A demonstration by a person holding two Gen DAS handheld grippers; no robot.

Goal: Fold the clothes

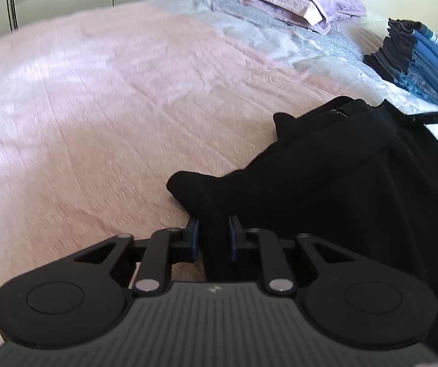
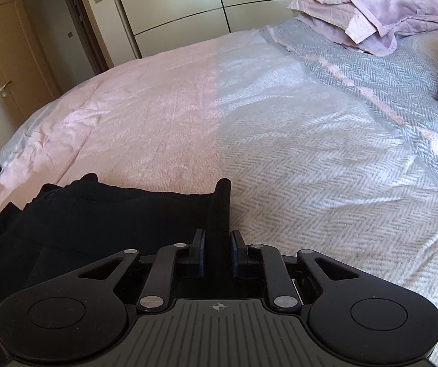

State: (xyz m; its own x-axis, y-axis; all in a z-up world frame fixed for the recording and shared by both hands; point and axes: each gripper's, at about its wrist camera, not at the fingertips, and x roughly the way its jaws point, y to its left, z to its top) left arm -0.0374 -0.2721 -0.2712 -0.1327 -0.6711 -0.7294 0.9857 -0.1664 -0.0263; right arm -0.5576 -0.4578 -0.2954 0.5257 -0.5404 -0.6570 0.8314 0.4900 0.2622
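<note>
Between each claw's (image 1: 214, 227) pads, black garment (image 1: 325, 177) on bed (image 1: 96, 91).

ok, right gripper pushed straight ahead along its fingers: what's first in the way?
The black garment it's already clamped on by the right gripper; past that fold, likely the grey herringbone bedspread, since it points downward.

Wide bare bedspread (image 2: 188, 116) toward the bed's far edge; blocked by pillows (image 2: 380, 12) at the head, folded stack (image 1: 423, 61) beside.
</note>
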